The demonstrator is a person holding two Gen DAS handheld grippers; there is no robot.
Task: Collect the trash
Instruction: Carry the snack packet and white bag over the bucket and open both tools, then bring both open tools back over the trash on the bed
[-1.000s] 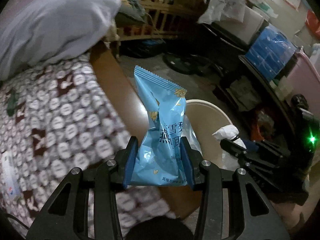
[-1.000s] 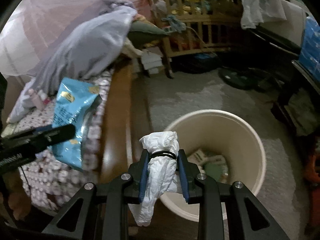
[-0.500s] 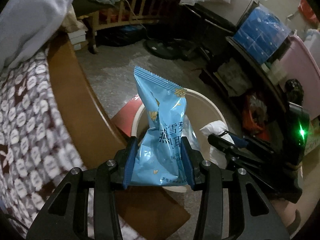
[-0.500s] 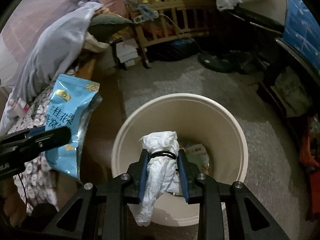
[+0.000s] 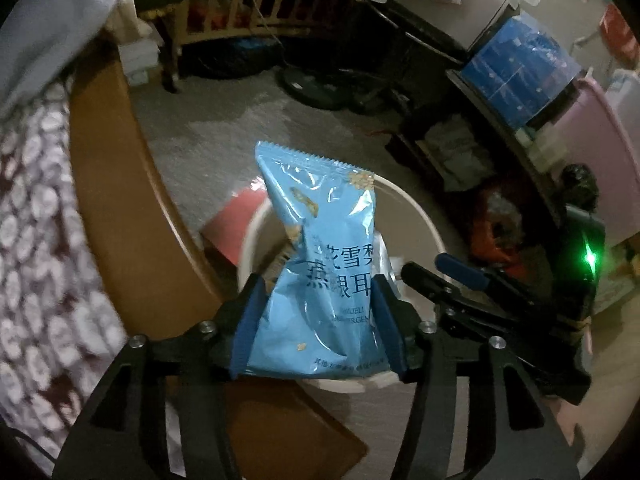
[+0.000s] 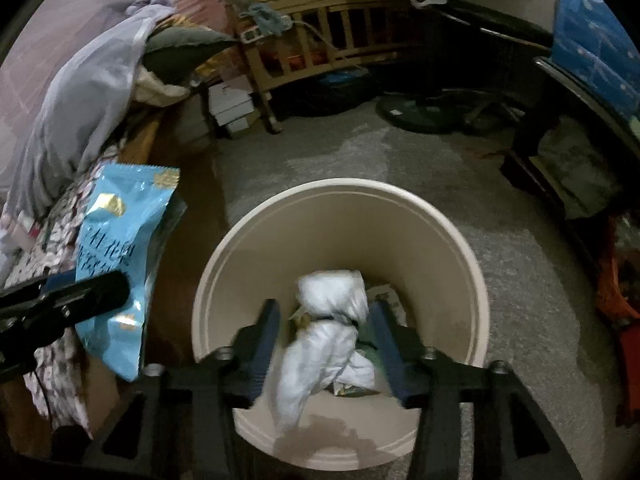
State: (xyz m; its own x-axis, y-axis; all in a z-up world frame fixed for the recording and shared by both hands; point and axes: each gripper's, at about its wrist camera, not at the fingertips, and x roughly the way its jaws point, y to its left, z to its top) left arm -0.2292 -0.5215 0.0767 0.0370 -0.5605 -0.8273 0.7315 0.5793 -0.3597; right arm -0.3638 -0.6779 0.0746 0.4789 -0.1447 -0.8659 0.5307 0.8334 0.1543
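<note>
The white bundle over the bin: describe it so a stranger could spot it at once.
Find the round beige trash bin on the grey floor beside the bed. Just above its opening, between the spread fingers of the right gripper, is a crumpled white bundle cinched by a dark band. Unlike the glossy blue snack bag clamped in the left gripper, it is matte, plain and unprinted.

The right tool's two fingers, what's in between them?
In the right wrist view, a white tied bag sits between the open right tool, no finger touching it, above the beige bin.
</note>
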